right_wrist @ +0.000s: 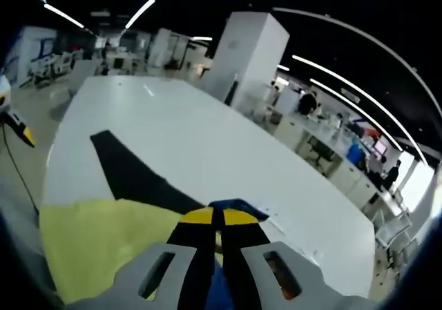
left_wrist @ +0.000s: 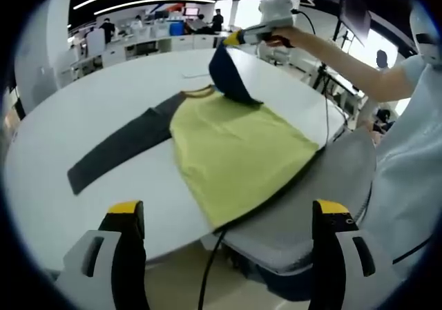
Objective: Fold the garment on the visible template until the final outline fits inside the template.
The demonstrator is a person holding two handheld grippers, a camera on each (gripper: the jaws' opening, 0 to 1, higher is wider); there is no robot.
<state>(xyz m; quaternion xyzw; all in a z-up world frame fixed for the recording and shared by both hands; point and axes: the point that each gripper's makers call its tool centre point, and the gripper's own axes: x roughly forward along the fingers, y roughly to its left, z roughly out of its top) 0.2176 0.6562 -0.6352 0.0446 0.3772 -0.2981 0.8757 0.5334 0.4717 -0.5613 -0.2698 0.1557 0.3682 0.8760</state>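
Note:
A long-sleeved shirt lies flat on the white table (left_wrist: 83, 110). Its yellow-green body (left_wrist: 235, 151) reaches the near edge, and one dark grey sleeve (left_wrist: 124, 144) stretches out to the left. My right gripper (left_wrist: 238, 39) is shut on the dark blue sleeve (left_wrist: 231, 75) and holds it lifted above the collar. In the right gripper view its jaws (right_wrist: 214, 217) are pressed together on the blue cloth (right_wrist: 238, 206), with the yellow-green body (right_wrist: 103, 241) and grey sleeve (right_wrist: 131, 175) below. My left gripper (left_wrist: 228, 210) hovers open off the table's near edge, holding nothing.
A grey chair back (left_wrist: 324, 186) presses against the table edge beside the shirt's hem. A black cable (left_wrist: 210, 268) hangs below it. The person's white sleeve (left_wrist: 407, 158) is at the right. Desks and people stand far behind.

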